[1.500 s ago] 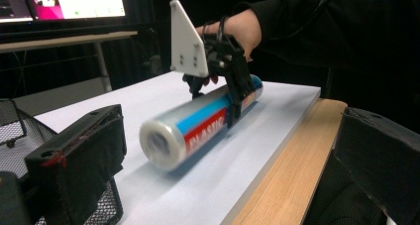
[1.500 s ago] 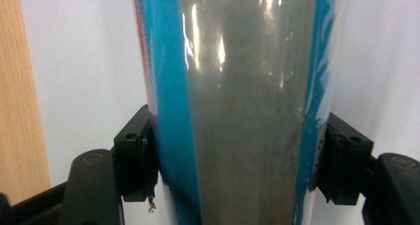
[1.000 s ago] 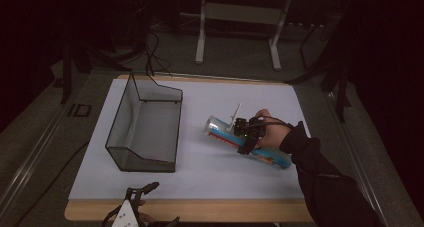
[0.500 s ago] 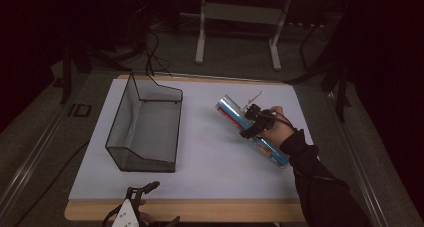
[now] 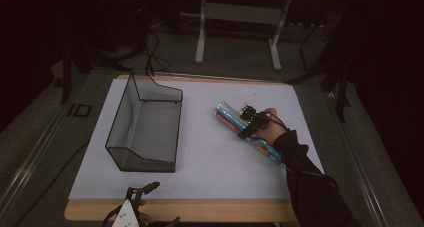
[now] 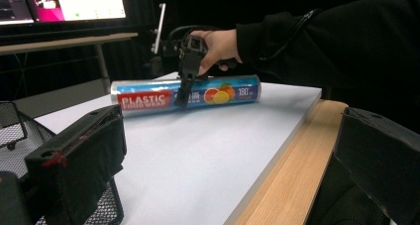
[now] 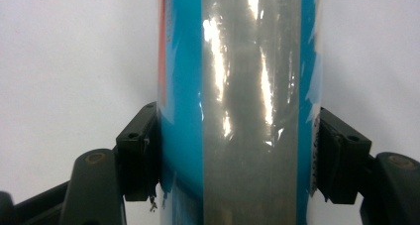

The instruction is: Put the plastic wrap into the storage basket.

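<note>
A roll of plastic wrap (image 5: 226, 114) in a blue printed sleeve lies slantwise on the white mat, right of the middle. My right gripper (image 5: 248, 123) is shut across the roll's middle, one jaw on each side. The right gripper view looks straight down on the roll (image 7: 237, 86), with my right gripper (image 7: 237, 153) clamping it. The left gripper view shows the roll (image 6: 148, 99) lengthwise, with the right gripper (image 6: 185, 88) and a hand over it. My left gripper (image 5: 142, 191) rests open at the table's front edge, its jaws (image 6: 223, 160) wide apart with nothing between them.
A black wire mesh basket (image 5: 145, 122) stands open-topped on the left half of the mat (image 5: 210, 162), and its corner (image 6: 15, 131) shows beside my left jaw. The wooden table edge (image 6: 292, 175) runs along the front. A monitor (image 6: 74, 2) glows beyond the table.
The right gripper has swung the roll so that its far end points further away from me, and the hand has shifted slightly back. The left gripper has not moved.
</note>
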`<state>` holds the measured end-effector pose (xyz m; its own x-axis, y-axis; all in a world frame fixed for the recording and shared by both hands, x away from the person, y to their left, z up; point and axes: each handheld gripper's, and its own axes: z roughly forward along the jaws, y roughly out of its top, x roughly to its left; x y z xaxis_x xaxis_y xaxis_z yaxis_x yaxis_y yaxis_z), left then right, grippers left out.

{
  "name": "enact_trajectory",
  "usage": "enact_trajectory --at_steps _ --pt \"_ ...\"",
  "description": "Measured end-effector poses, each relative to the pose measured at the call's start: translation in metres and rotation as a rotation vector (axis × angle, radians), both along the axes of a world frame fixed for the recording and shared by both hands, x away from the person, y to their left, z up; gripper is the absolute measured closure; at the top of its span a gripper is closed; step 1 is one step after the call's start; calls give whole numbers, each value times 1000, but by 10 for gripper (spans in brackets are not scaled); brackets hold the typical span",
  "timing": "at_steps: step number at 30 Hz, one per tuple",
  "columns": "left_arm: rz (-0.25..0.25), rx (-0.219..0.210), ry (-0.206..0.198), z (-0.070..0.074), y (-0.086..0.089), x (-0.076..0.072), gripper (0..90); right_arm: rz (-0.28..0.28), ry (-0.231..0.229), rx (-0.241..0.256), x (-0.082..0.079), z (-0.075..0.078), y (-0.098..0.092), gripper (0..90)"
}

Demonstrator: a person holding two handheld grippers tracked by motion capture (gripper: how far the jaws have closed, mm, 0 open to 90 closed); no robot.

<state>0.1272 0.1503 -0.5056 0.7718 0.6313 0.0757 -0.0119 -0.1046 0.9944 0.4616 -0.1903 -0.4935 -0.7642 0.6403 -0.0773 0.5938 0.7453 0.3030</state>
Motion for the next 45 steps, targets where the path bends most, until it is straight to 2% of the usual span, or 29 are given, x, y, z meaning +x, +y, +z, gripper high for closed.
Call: enact_trajectory --at_steps 4,9,14,15,16,17,20,21,23,24,27,30,32,33,34,35,37,42,45 --pt "-1 0 1 0 0 0 2 6 22 -20 1 -8 1 317" --pt "-3 3 1 0 -1 0 2 11 21 -9 1 -8 -1 317" --pt "-1 4 2 0 -1 0 2 5 41 -5 3 -7 -2 313" --pt "-1 4 3 0 -1 0 2 6 42 -12 3 -7 -1 302" --pt "-1 5 3 0 -1 0 2 5 43 -21 3 -7 0 222" --pt "0 7 3 0 -1 0 2 27 66 -36 3 -6 0 130" --pt "0 13 1 0 -1 0 2 53 91 -38 0 0 -2 98" --pt "1 15 1 0 -1 -1 2 58 86 -43 -1 2 -3 98" --pt "-1 18 0 -1 -2 0 2 19 83 -60 0 9 -7 159" --pt "-1 17 2 -1 -2 0 2 23 80 -83 -1 13 -9 173" --pt "-3 18 3 -1 -3 0 2 42 143 -106 -3 18 -10 188" --pt "-4 20 2 0 -3 0 2 4 222 -122 -1 15 -9 136" --pt "-4 18 1 0 -3 0 2 -28 247 -126 0 10 -8 123" --pt "-5 16 1 0 -2 0 2 -6 221 -153 -1 7 -6 100" --pt "-5 16 1 0 -2 0 2 -6 221 -153 -1 7 -6 100" --pt "-6 16 2 0 -2 0 2 16 204 -162 -2 5 -6 100" --pt "-8 17 4 -1 -2 0 2 -10 208 -141 2 2 -5 100" --pt "-10 14 3 -1 -2 0 2 -14 201 -176 9 -6 -6 153" --pt "-11 14 5 -1 -2 0 2 -9 203 -162 11 -8 -6 198"
